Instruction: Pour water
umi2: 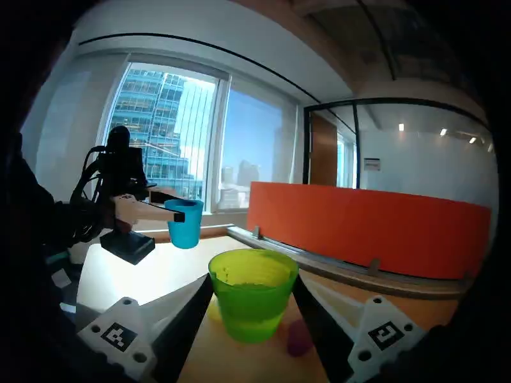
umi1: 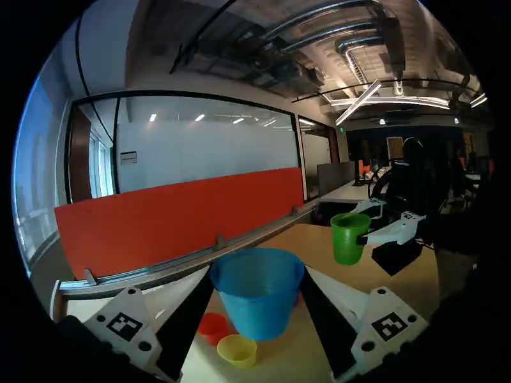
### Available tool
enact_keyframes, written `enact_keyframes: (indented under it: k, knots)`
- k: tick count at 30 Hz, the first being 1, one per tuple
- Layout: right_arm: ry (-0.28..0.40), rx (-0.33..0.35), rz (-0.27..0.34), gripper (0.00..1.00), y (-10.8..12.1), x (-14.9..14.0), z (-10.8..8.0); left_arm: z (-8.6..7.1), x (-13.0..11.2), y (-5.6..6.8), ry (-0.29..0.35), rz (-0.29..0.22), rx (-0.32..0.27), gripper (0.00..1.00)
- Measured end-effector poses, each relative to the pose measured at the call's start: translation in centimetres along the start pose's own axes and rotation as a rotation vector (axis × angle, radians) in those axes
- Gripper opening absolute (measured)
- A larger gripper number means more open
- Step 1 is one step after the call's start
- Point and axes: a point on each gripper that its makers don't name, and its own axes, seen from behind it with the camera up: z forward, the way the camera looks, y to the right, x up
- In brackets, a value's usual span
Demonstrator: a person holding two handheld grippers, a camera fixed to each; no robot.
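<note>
- The left gripper has its fingers partly closed on the sides of a blue cup. The cup is upright at lower centre of the left gripper view, above the table.
- The right gripper clamps a translucent green cup in the same way. That cup is upright at lower centre of the right gripper view. A darker band low in it suggests liquid, though this is not certain.
- Key relation, left gripper view: the green cup lies right of centre, farther off than the blue cup and higher in the frame. The two cups are well apart.
- Key relation, right gripper view: the blue cup lies left of centre and above the green cup.
- Both cups have their long axes vertical and neither is tilted. Judgement: the rims must be brought together before either cup is tipped.
- A small red cup and a small yellow cup stand on the table below the blue cup.
- Writing: neither cup shows a brand or label. The sign on the glass wall is too small to read. Each gripper finger carries a square black-and-white marker, not text.
</note>
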Motion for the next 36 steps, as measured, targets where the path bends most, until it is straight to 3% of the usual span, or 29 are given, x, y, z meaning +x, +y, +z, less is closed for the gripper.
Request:
enact_keyframes:
  k: [15,36]
  knots:
    - [-0.077,0.006,0.007,0.9,0.7,-1.9,-0.9,-0.3,-5.2,1.4,-0.125,0.05,-0.031,0.89]
    - [-0.211,0.031,0.008,0.91,1.0,-5.8,-1.8,-1.0,-12.0,2.6,-0.269,0.041,-0.07,0.89]
